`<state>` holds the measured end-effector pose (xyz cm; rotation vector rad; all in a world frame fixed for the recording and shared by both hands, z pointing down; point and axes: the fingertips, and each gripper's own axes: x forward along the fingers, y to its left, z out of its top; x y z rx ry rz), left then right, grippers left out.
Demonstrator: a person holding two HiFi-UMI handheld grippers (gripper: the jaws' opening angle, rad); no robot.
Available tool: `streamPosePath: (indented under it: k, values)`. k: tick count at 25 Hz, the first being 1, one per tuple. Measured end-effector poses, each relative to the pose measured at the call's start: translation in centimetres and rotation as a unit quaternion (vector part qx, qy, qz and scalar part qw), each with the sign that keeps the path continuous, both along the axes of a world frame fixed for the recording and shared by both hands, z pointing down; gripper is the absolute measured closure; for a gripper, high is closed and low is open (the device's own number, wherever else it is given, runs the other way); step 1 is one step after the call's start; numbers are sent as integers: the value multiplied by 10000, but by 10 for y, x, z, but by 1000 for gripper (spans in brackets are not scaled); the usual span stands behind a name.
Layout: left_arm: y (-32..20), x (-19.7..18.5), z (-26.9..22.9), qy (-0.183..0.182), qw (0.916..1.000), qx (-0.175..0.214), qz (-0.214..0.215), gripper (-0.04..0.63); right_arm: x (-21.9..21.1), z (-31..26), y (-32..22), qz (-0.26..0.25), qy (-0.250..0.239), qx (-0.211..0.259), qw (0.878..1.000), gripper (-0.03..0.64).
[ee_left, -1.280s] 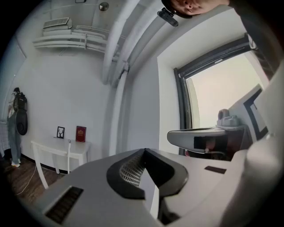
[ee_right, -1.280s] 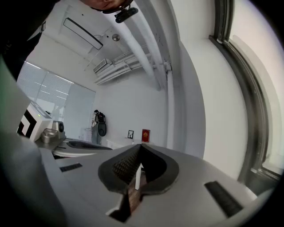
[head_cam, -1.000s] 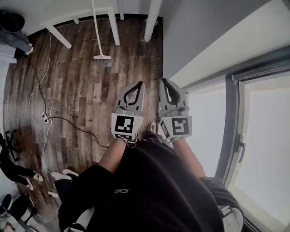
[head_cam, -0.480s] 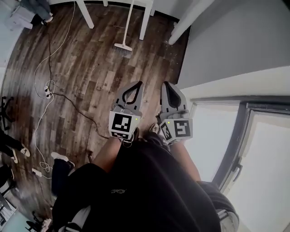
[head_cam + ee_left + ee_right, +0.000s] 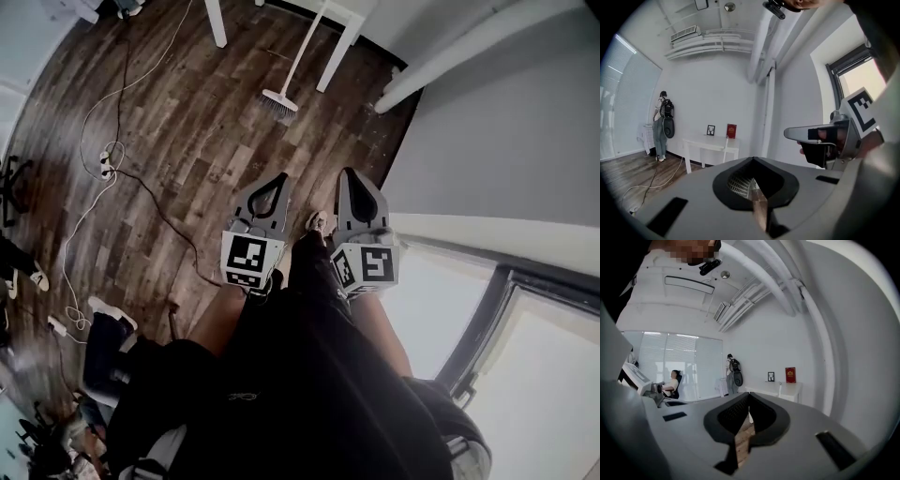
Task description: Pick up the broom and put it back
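Broom (image 5: 297, 64) stands on the wooden floor (image 5: 187, 141), brush head down, handle rising between two white table legs (image 5: 217, 23). Left gripper (image 5: 279, 178) and right gripper (image 5: 347, 174) are side by side, well apart from it. Both pairs of jaws are together and empty.

Two claws: the left claw (image 5: 277, 180) and the right claw (image 5: 349, 176). One broom (image 5: 278, 100) ahead of them. One table (image 5: 708, 142) beyond it, carrying two frames: a dark frame (image 5: 710, 130) and a red frame (image 5: 731, 131). Two cables left of the left claw: a white cable (image 5: 106, 159) and a dark cable (image 5: 164, 220). Two other people: a standing person (image 5: 661, 126) and a seated person (image 5: 673, 380).
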<state>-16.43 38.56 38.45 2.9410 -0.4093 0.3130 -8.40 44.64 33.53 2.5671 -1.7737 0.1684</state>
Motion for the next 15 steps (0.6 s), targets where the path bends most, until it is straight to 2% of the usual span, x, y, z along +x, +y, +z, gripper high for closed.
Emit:
streamPosePath:
  k: [5, 10, 15]
  values:
    - [-30, 51, 1, -61, 9990, 169, -397, 595, 56, 0, -45, -473, -31, 178, 9987, 595]
    - [-47, 103, 1, -116, 9964, -19, -839, 595, 120, -15, -76, -798, -224, 338, 9960, 595]
    - [-55, 131, 10, -351, 9926, 11, -1160, 595, 151, 4, -94, -1141, -443, 327, 9919, 595]
